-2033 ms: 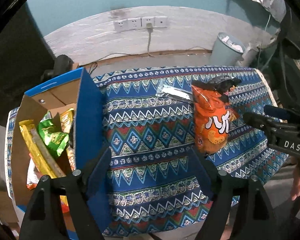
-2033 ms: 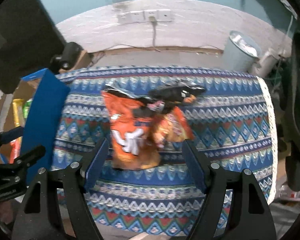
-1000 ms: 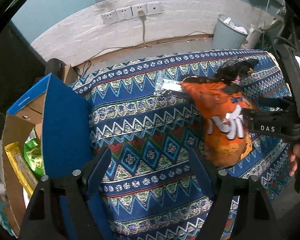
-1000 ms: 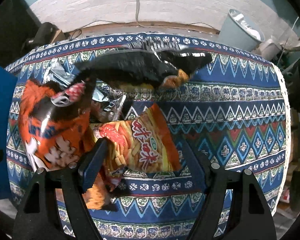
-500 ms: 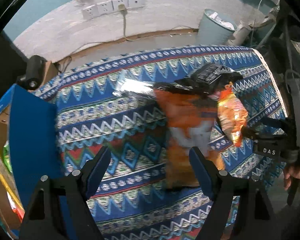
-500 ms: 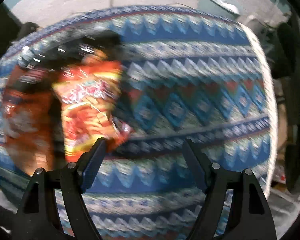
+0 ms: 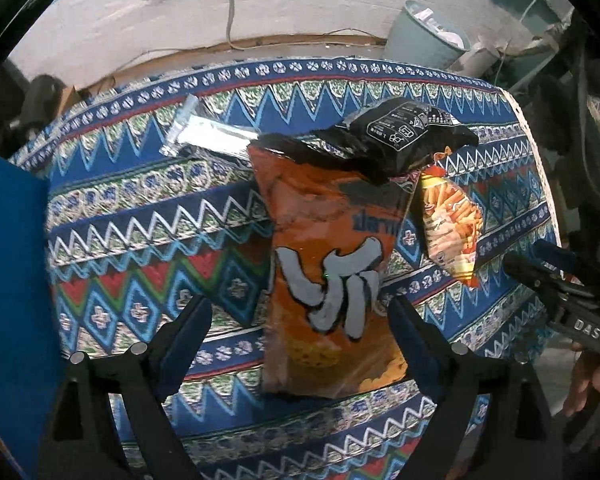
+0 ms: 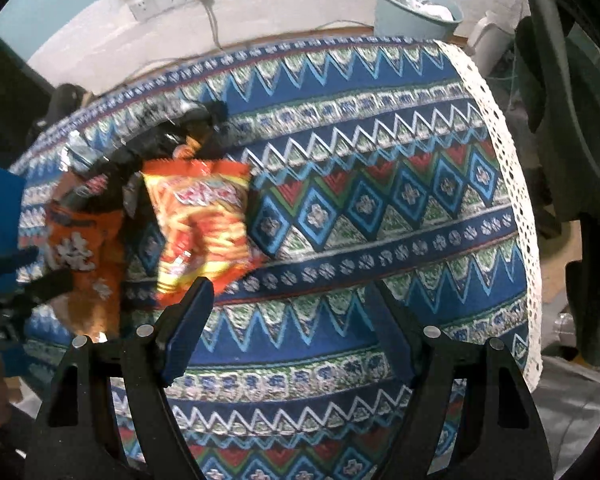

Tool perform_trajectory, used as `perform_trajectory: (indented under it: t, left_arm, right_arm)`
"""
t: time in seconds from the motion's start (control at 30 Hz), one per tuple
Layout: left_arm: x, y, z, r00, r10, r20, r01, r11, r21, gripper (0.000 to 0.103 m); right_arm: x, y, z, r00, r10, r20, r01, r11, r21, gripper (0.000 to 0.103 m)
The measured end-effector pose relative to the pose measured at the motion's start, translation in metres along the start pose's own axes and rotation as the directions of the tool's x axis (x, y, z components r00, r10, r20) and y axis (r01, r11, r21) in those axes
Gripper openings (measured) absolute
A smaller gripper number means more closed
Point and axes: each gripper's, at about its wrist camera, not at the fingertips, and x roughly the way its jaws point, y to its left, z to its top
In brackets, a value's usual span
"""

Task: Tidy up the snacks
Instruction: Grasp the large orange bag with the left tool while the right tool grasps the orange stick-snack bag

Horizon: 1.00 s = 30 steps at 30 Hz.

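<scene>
- Between the fingers of the left tool (image 7: pixel 300 320) lies the orange bag (image 7: pixel 328 272), flat on the patterned worktop (image 7: pixel 140 240), its near end reaching in between the blue pads; whether a pad already touches the foil I cannot tell.
- Left tool: spread wide, holding nothing.
- Ahead of that tool, a black bag (image 7: pixel 404 136) lies across the far end of the orange one; ahead and to its left is a silver packet (image 7: pixel 204 132); ahead and to its right, a red-and-yellow bag (image 7: pixel 452 220) lies beside the orange one.
- Right tool (image 8: pixel 288 320): also spread wide and empty, over bare cloth; the red-and-yellow bag (image 8: pixel 204 216) sits just ahead of its left finger, the orange bag (image 8: pixel 84 248) farther left. That view is blurred, so finer contact is unclear.
- At the left edge of the left tool's view stands a blue flap (image 7: pixel 12 272), seemingly part of a box.
- Step in hand, as I judge it: lining up to pick the orange bag for sorting away.
- Next move calls for easing the left tool forward so both pads flank the bag, then pinching gently; the foil is slick and puffy, and the black bag resting on it may be dragged along.
</scene>
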Motion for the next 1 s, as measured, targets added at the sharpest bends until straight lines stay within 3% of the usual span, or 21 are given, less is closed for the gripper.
perform_trajectory:
  t: [0.17,0.37,0.47,0.53,0.6,0.87,0.97,1.0]
  left_arm:
    - [0.021,-0.005,0.005,0.999,0.037,-0.012,-0.037,0.999,-0.003,0.091]
    - [0.039,-0.01,0.005,0.999,0.017,-0.029,-0.017,1.0,-0.009,0.091]
    - [0.041,-0.012,0.002,1.0,-0.001,-0.019,0.001,1.0,0.012,0.083]
    - [0.044,-0.013,0.0,0.999,-0.023,-0.026,0.023,1.0,0.013,0.074]
    - [0.045,-0.011,-0.003,0.999,-0.032,-0.037,0.033,0.999,0.026,0.058]
    - [0.037,0.007,-0.011,1.0,0.0,-0.016,0.001,0.998,0.062,0.047]
    - [0.03,0.012,-0.012,1.0,0.018,-0.013,-0.017,0.998,0.065,0.045]
    - [0.028,0.013,-0.012,1.0,0.025,-0.014,-0.024,0.997,0.068,0.045]
  right_arm:
    - [-0.002,0.012,0.011,0.999,0.041,0.015,-0.041,0.999,-0.013,0.077]
    - [0.021,0.039,0.022,0.997,0.07,0.017,-0.069,0.996,-0.053,0.077]
    - [0.041,0.047,0.029,0.998,0.068,-0.008,-0.069,0.995,-0.07,0.077]
    - [0.05,0.051,0.031,0.998,0.065,-0.016,-0.066,0.995,-0.077,0.077]
    - [0.057,0.053,0.032,0.998,0.062,-0.023,-0.064,0.995,-0.081,0.077]
    - [0.083,0.067,0.029,0.998,0.003,-0.056,-0.01,0.992,-0.123,0.076]
    - [0.085,0.073,0.026,0.998,-0.038,-0.05,0.03,0.988,-0.152,0.059]
    - [0.084,0.075,0.024,0.997,-0.051,-0.05,0.042,0.986,-0.16,0.058]
